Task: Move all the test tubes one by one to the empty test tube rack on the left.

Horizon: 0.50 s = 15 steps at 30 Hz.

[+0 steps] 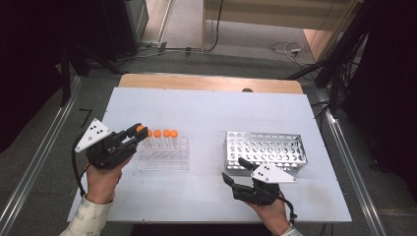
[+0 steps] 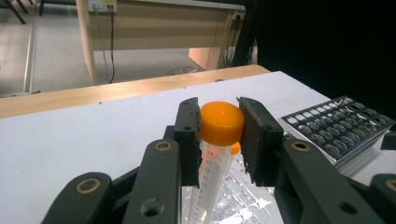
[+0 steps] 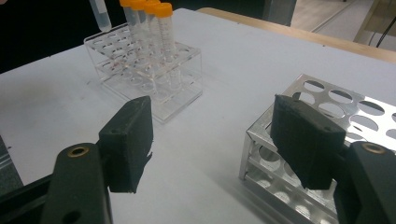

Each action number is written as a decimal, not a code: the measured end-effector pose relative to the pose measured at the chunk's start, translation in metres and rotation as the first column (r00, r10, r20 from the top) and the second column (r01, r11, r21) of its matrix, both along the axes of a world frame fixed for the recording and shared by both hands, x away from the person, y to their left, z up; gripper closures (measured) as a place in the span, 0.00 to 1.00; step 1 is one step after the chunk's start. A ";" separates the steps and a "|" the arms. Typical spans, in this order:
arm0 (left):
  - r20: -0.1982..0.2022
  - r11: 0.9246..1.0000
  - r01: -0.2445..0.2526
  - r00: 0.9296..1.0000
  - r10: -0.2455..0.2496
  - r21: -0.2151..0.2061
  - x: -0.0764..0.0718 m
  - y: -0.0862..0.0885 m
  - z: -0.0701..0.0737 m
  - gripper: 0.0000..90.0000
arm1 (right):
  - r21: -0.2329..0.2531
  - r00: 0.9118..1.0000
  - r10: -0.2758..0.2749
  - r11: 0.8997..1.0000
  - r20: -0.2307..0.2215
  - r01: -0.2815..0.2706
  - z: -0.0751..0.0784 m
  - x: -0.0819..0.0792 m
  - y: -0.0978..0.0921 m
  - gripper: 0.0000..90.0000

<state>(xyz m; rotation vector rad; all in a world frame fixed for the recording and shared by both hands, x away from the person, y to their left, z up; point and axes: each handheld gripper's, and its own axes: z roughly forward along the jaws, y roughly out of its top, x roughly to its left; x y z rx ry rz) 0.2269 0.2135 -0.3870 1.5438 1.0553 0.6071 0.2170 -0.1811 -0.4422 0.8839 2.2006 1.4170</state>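
Above the clear plastic rack, at its left end, your left hand-held gripper pinches the orange cap of a centrifuge tube, one jaw on each side of the cap. In the right gripper view that tube's conical tip hangs clear above the rack's near corner, so the tube looks lifted out of its hole and free of the rack. Three more orange-capped tubes stand upright in the rack's back row, just beside the lifted one.

To the right of the clear plastic rack, well apart from it on the white tabletop, stands the metal tube rack, with every hole that shows empty. Your right hand-held gripper waits at the metal rack's near left corner with its jaws spread wide and nothing between them.

The step in hand reads as carrying the first tube across from the plastic rack to the metal one. For the next move, keep the cap pinched firmly and the tube hanging plumb, and clear the neighbouring caps before you swing right. Then line the tip over one hole of the metal tube rack and lower it straight down; a tilted tube would likely catch on the perforated plate. Your right hand-held gripper is well placed to steady that rack if it shifts.
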 end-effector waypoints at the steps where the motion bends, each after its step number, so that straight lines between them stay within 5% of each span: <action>1: -0.001 1.000 -0.001 1.000 0.001 -0.001 0.000 0.000 0.000 0.77 | -0.001 1.000 0.000 1.000 0.000 0.000 0.000 0.000 0.000 0.32; 15: -0.002 1.000 -0.024 1.000 0.024 0.003 0.003 0.003 -0.001 0.77 | -0.001 1.000 -0.004 1.000 -0.002 0.004 -0.001 0.001 0.000 0.32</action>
